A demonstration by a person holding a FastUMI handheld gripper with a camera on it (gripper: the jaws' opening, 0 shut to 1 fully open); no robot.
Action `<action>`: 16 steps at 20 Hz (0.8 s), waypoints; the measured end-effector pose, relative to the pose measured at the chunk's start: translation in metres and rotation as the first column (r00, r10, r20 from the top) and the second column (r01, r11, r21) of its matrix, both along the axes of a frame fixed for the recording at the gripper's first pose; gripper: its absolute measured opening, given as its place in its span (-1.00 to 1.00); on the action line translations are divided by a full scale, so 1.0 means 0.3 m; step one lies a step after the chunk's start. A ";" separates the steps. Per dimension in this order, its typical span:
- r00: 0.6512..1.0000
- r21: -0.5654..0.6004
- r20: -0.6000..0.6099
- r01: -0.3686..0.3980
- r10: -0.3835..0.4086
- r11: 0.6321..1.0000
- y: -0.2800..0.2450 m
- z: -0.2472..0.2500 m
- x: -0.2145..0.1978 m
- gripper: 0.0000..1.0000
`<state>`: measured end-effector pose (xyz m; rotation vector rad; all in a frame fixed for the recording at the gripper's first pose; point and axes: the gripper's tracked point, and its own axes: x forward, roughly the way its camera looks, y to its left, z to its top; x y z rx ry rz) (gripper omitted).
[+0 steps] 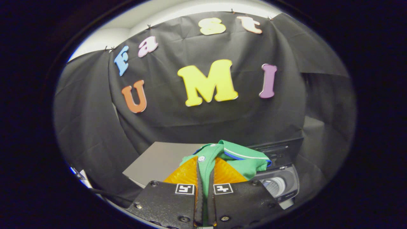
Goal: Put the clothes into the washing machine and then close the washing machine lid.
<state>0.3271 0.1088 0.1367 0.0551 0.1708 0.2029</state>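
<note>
My gripper (205,165) is shut on a green garment (241,157) with a blue and white stripe and a white button. The cloth is pinched between both fingers (186,173) and bunches up over and to the right of the tips, held up in the air. Below and to the right of the fingers sits the washing machine (281,183), its top opening showing a pale drum. Its dark lid (279,149) stands raised behind the opening, partly hidden by the garment.
A grey flat surface (155,159) lies just beyond the fingers on the left, beside the machine. The black cloth wall (178,124) hangs close behind both. A thin cable (101,191) runs along the lower left.
</note>
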 end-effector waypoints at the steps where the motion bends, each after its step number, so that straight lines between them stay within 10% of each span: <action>1: 0.999 -0.007 0.016 0.027 -0.027 1.000 -0.057 0.026 -0.016 -0.82; 10: 0.976 -0.059 0.052 0.215 -0.212 0.975 -0.545 0.091 -0.016 -0.82; 16: 0.984 -0.057 -0.021 0.173 -0.175 0.983 -0.675 -0.040 0.109 -0.82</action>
